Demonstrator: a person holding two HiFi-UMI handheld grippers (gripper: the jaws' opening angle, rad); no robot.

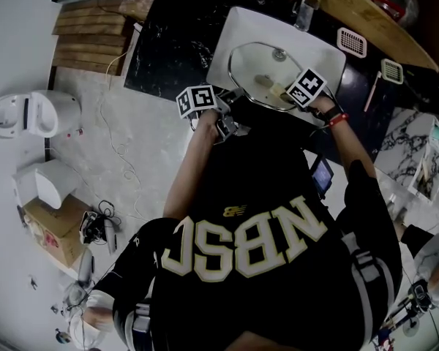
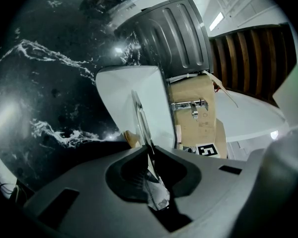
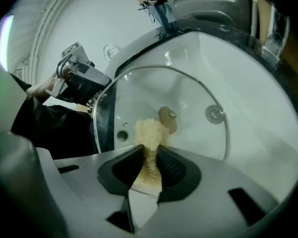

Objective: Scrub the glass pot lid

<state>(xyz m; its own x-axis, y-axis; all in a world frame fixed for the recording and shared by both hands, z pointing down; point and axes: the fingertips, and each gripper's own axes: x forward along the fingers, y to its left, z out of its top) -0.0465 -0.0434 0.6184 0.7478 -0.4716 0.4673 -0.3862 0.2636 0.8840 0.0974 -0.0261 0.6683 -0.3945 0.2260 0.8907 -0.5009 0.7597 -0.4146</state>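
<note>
The glass pot lid point(image 1: 263, 72) is held tilted over the white sink point(image 1: 318, 46), knob side facing away from me. My left gripper point(image 1: 227, 112) is shut on its near-left rim. In the left gripper view the lid point(image 2: 140, 115) runs edge-on out of the closed jaws of the left gripper point(image 2: 150, 157). My right gripper point(image 1: 289, 93) is shut on a yellowish scrub pad point(image 3: 150, 133), which presses against the lid's glass point(image 3: 193, 93) beside the knob point(image 3: 168, 119) seen through it. In the right gripper view the right gripper point(image 3: 150, 155) pinches the pad, and the left gripper point(image 3: 82, 78) shows at the lid's left edge.
A faucet point(image 1: 305, 9) stands behind the sink, whose drain point(image 3: 214, 114) shows through the glass. Black marble counter point(image 1: 168, 42) lies left of the sink. Two white slotted holders point(image 1: 352, 42) sit on the right counter. A wooden slat board point(image 1: 91, 28) lies far left.
</note>
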